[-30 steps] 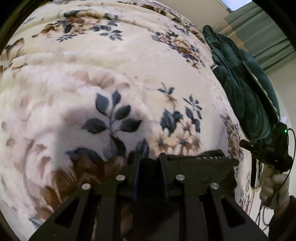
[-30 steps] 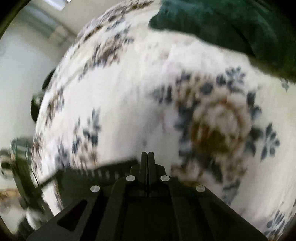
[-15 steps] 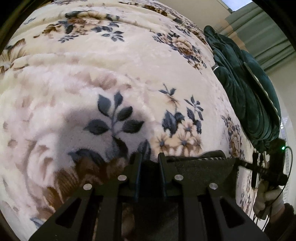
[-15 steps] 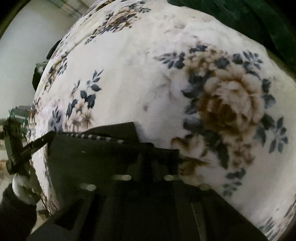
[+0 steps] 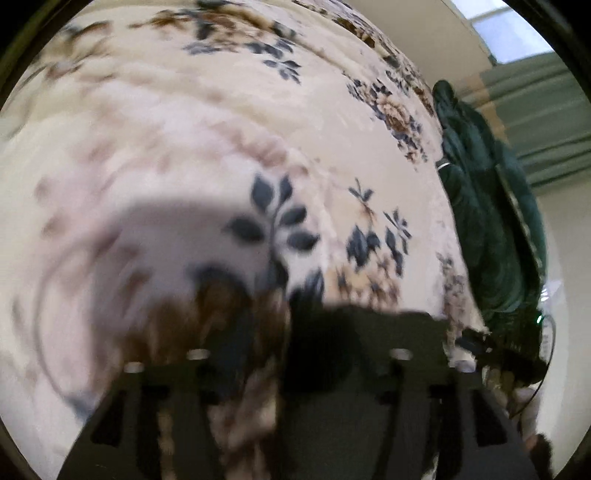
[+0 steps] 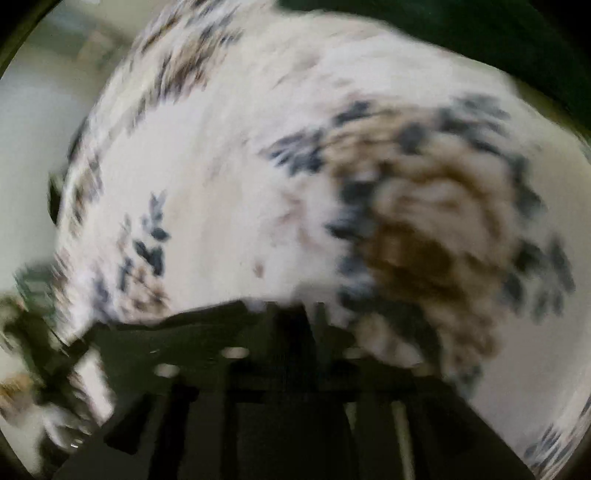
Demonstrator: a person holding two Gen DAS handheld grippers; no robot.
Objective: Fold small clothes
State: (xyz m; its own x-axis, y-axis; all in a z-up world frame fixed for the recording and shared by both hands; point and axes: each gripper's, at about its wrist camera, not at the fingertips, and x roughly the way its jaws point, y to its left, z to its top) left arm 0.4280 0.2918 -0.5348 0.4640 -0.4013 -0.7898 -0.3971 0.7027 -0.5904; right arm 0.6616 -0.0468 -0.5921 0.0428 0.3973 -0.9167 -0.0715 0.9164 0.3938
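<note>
Both views are blurred by motion. A small dark garment (image 5: 369, 387) hangs stretched between my two grippers, low over a cream floral blanket (image 5: 221, 155). My left gripper (image 5: 295, 325) seems shut on the garment's left end; its left finger looks spread aside, so the grip is unclear. In the right wrist view the garment (image 6: 177, 343) runs off to the left from my right gripper (image 6: 295, 314), which appears shut on it. The right gripper and the hand holding it also show at the left wrist view's right edge (image 5: 498, 354).
A dark green quilted cover (image 5: 491, 221) lies bunched along the blanket's far right side, and shows at the top of the right wrist view (image 6: 480, 29). Grey-green curtains (image 5: 535, 110) and a pale wall stand behind it.
Both grippers are moving fast now, blurring the views. The garment stays stretched between them. The left gripper's fingers look wider apart than before.
</note>
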